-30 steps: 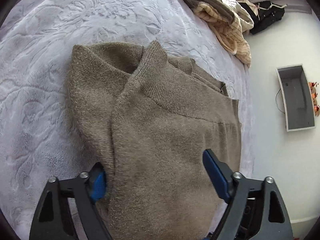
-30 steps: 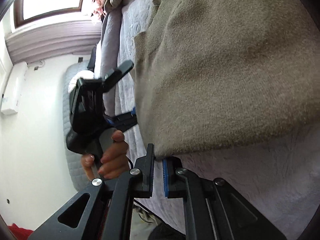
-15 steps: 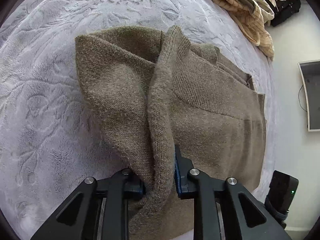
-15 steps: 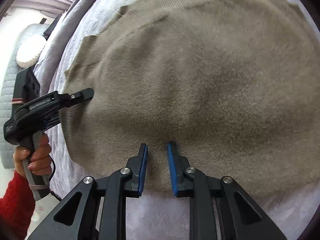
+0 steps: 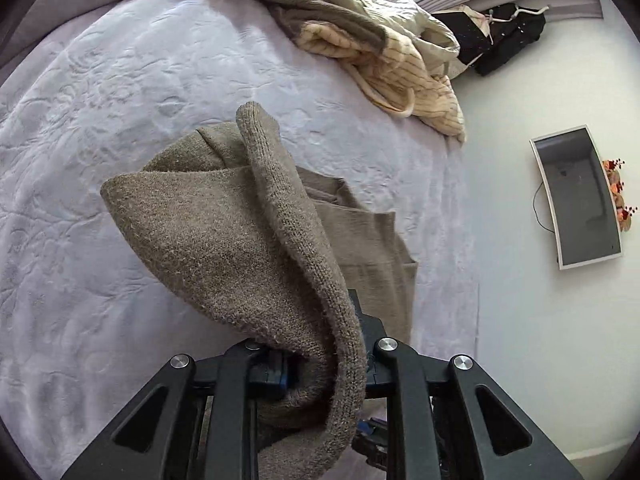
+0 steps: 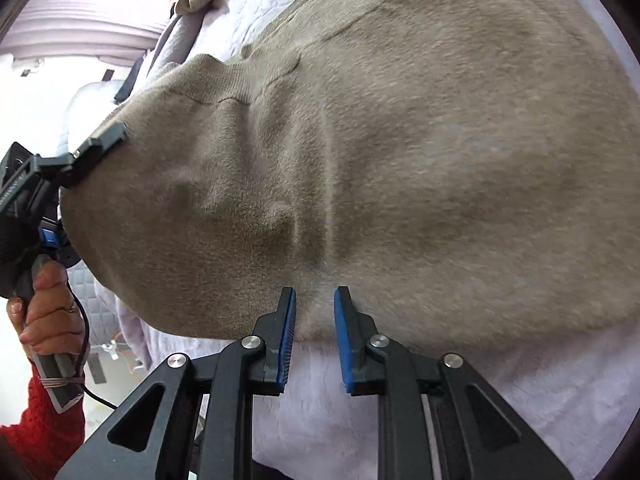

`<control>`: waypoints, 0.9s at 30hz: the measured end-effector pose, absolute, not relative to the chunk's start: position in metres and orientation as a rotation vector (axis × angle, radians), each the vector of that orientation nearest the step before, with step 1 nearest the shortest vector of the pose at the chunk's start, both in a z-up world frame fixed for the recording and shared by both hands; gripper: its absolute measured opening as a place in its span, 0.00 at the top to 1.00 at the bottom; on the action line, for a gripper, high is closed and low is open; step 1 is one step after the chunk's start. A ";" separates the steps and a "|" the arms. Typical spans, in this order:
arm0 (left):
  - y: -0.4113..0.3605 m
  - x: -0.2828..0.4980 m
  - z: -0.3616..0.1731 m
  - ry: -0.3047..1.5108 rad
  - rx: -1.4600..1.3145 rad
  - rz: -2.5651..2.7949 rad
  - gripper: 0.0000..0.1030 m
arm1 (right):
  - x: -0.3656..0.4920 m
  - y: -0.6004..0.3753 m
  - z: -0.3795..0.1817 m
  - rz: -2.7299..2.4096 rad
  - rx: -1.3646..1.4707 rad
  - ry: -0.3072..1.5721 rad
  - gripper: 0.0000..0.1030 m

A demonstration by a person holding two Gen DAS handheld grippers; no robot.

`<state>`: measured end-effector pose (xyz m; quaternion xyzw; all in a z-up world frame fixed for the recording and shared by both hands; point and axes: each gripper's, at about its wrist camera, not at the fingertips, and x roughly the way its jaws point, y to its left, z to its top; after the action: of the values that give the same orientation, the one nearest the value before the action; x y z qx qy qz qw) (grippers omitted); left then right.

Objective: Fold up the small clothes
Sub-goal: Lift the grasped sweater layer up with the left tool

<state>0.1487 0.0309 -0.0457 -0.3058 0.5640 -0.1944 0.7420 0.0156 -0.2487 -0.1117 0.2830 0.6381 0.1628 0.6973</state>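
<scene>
Knitwear like this taupe-brown wool sweater (image 5: 224, 240) is soft, limp and fairly thick, so it will sag and bunch wherever you lift it from the pale lilac embossed bedspread (image 5: 100, 100) it lies on. Your left gripper (image 5: 320, 364) is pinching a gathered fold of its edge, raised off the bed, while your right gripper (image 6: 315, 320) has its fingers slightly spread, the sweater's near edge between them but not visibly pinched. Take hold at hems or ribbed edges, through all layers, since the fuzzy knit grips well.
</scene>
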 end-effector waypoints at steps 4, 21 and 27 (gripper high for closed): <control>-0.024 0.163 -0.040 1.259 -0.662 -0.491 0.78 | 0.008 -0.290 -0.099 0.327 0.682 1.372 0.79; -0.197 0.167 -0.085 1.362 -0.125 -0.509 0.78 | 0.007 -0.387 -0.122 0.210 0.925 1.269 0.78; -0.188 0.164 -0.059 1.271 -0.096 -0.473 0.61 | 0.021 -0.396 -0.128 0.240 1.080 1.163 0.60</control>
<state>0.1645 -0.1882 -0.0586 -0.0445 0.5875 -0.2186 0.7779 0.0208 -0.3959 -0.1278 0.4839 0.5212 0.1075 0.6948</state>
